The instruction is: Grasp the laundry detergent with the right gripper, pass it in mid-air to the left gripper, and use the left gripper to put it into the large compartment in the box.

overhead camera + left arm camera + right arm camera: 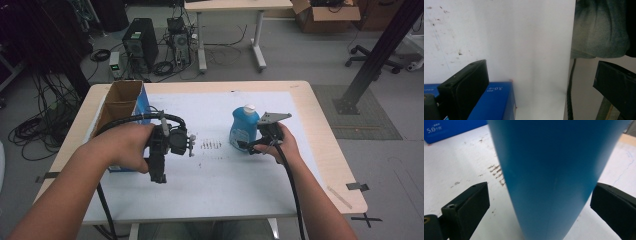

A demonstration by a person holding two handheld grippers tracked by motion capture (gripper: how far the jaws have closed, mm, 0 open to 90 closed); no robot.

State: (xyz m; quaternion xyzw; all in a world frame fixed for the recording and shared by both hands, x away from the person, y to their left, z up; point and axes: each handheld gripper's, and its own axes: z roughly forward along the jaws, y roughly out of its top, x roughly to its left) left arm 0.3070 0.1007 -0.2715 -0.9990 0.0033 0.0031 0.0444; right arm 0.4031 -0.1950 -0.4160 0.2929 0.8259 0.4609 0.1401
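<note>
Blue bottle (549,177) stands mid-frame between the right gripper (539,207)'s open jaws, not clamped, while the high view adds its white cap (249,107).

Your high view is evenly but dimly lit, with soft, faint shadows under your forearms on the white table cover (220,175); the room's far corners fall dark and the straight lines bow a little near the edges. Your right gripper view sits so close to the blue bottle (554,177) that its surface is a soft, unfocused blur. Your left gripper view is flat and hazy, the cover (524,45) washed pale grey without glare.
</note>
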